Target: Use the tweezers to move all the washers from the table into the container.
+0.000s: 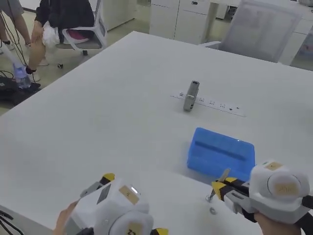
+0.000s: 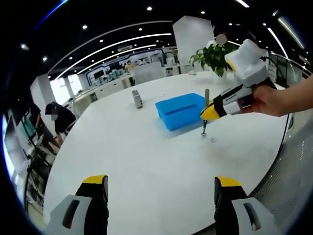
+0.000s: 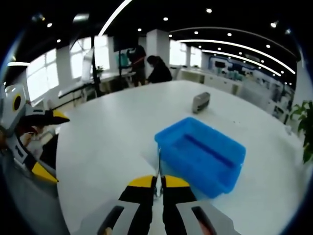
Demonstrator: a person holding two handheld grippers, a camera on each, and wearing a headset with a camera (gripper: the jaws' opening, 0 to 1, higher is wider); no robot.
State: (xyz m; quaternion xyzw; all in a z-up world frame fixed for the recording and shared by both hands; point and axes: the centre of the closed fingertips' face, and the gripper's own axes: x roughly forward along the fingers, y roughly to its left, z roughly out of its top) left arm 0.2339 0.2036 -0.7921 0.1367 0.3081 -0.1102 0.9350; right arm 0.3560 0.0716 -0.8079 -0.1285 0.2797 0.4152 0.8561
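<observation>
My right gripper [image 1: 218, 187] is shut on a pair of metal tweezers [image 1: 217, 185], just in front of the blue container [image 1: 222, 154]. The tweezers point down, with their tip close above the table. A small washer [image 1: 212, 211] lies on the white table right beside that tip, also visible as the washer [image 2: 213, 140] in the left gripper view. In the right gripper view the tweezers [image 3: 159, 171] stick out between the closed jaws toward the blue container [image 3: 200, 154]. My left gripper [image 2: 159, 196] is open and holds nothing, at the table's near edge [image 1: 133, 204].
A grey device [image 1: 190, 95] stands beside a flush power strip [image 1: 210, 103] beyond the container. Office chairs [image 1: 83, 34] and a seated person [image 1: 54, 24] are past the far left corner. A plant [image 2: 215, 56] stands at the table's far end.
</observation>
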